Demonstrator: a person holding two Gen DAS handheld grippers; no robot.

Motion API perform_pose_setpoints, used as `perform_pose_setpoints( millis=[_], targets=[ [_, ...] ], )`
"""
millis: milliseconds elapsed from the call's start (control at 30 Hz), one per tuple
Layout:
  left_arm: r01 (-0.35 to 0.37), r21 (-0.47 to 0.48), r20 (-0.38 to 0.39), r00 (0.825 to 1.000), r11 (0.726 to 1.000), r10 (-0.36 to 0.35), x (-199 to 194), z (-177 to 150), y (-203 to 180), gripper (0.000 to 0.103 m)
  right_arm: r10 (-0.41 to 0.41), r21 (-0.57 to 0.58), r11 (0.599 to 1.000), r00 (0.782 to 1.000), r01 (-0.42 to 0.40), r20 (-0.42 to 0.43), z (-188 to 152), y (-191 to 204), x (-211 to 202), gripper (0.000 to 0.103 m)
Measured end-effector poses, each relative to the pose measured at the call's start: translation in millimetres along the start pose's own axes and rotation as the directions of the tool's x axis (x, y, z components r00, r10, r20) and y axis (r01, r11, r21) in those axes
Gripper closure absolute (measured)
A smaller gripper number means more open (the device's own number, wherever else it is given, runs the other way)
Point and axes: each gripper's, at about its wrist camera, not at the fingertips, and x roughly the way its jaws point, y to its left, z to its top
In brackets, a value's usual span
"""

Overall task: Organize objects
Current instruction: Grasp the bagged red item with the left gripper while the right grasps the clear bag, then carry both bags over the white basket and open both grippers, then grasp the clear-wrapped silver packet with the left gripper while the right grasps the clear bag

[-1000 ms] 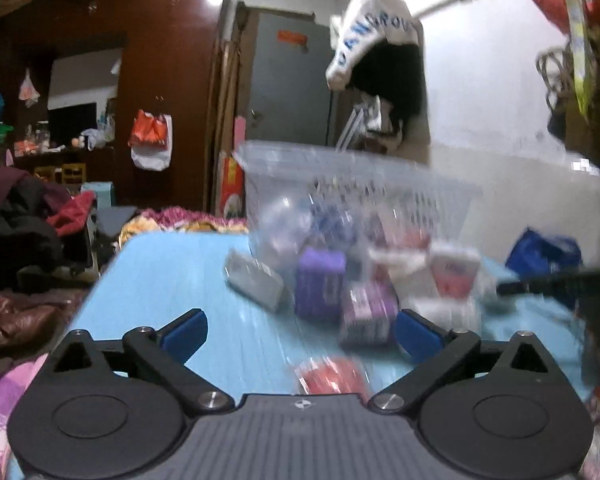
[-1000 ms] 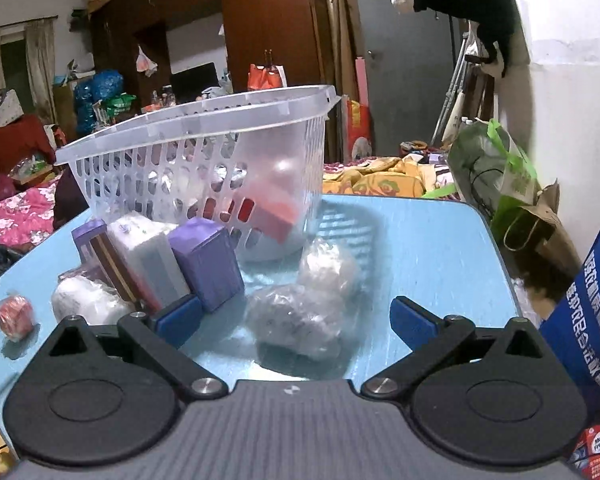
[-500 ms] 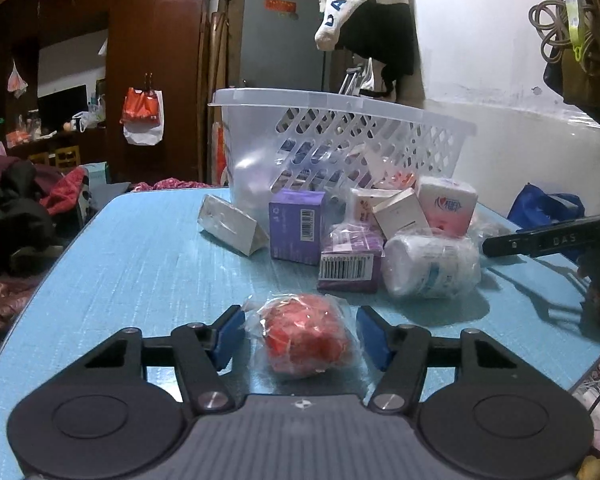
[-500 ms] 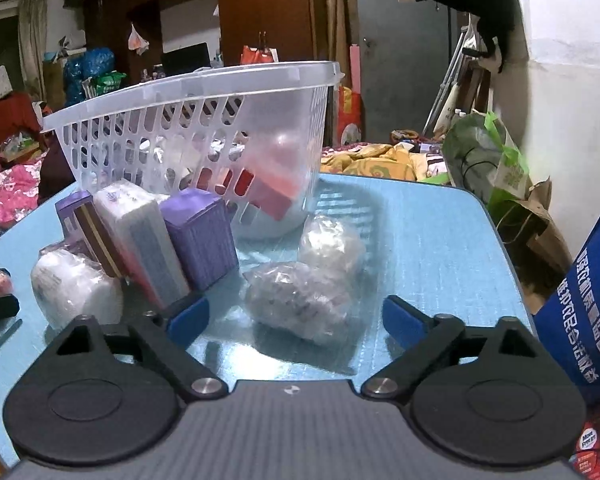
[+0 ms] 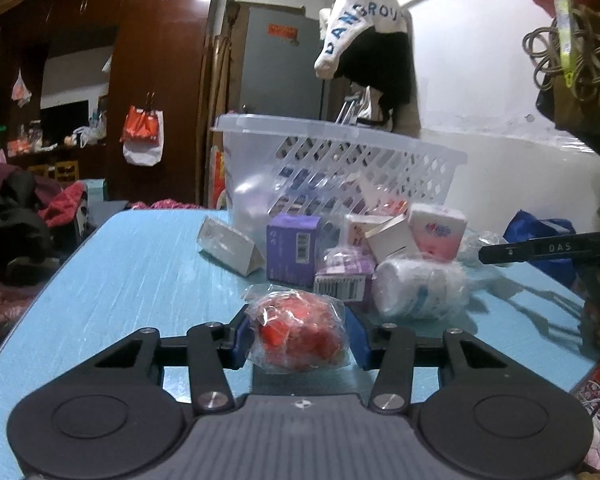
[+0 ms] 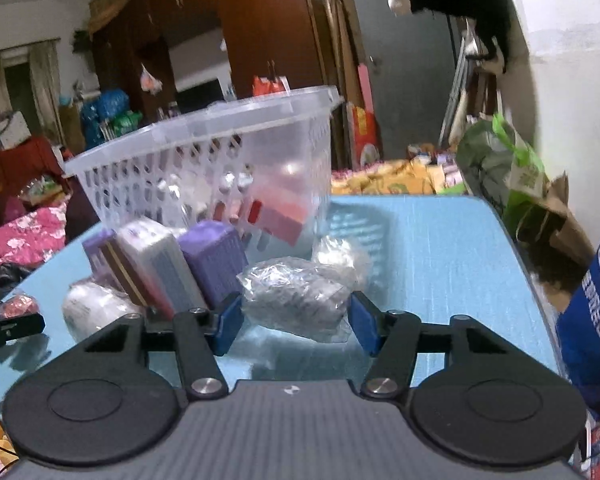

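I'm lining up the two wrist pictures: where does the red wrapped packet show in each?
Left wrist view: the red wrapped packet sits low at centre, between the pads of the left tongs, which have just been closing.
Right wrist view: it is a small blur at the far left edge, on the blue table.
Shared landmark: the clear plastic basket.
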Motion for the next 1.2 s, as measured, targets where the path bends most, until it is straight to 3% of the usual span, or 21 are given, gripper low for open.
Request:
perform_pose_setpoints(
  millis=[167,467,567,700,800,900,967,1000,1033,1200],
  targets=[
    [0.032,0.02,0.032,0.999,0.999,-0.033,-5,0,-5,0.051,0.007,-0.061,0.998,0.993,0.001,0.118,-4,10,-17,0.042],
    [0.073,-0.001,0.073,0.995,0.997,-0.072,-8,16,-4,0.052,0.054,-0.071,0.997,0.984,-0.043,0.171,8,24,-36,0.042],
    [0.104,0.012,0.126,0.986,0.995,-0.105,-11,51,-3,0.052,0.09,-0.102,0.992,0.968,-0.068,0.234,35,37,-51,0.042],
    [0.144,0.028,0.145,0.979,0.989,-0.147,15,132,-2,0.052,0.116,-0.195,0.979,0.951,-0.06,0.288,98,64,-45,0.042],
    [0.137,-0.002,0.081,0.987,0.991,-0.136,64,187,1,0.052,0.118,-0.225,0.972,0.964,-0.063,0.24,139,76,-12,0.042],
    [0.139,-0.023,0.002,0.99,0.99,-0.139,106,207,3,0.051,0.072,-0.252,0.967,0.984,-0.03,0.163,157,82,28,0.042],
    [0.155,-0.016,-0.018,0.988,0.988,-0.156,122,206,1,0.045,0.073,-0.243,0.969,0.988,-0.039,0.135,159,79,45,0.035],
    [0.15,-0.003,-0.023,0.988,0.989,-0.15,127,204,-1,0.028,0.078,-0.24,0.97,0.99,-0.048,0.116,159,78,51,0.03],
    [0.134,0.001,-0.029,0.991,0.991,-0.134,131,202,-2,0.01,0.077,-0.232,0.971,0.99,-0.049,0.116,159,78,52,0.017],
    [0.08,0.022,0.025,0.996,0.997,-0.081,102,189,6,0.009,0.073,-0.208,0.977,0.981,-0.034,0.182,144,65,22,0.0]
  ],
)
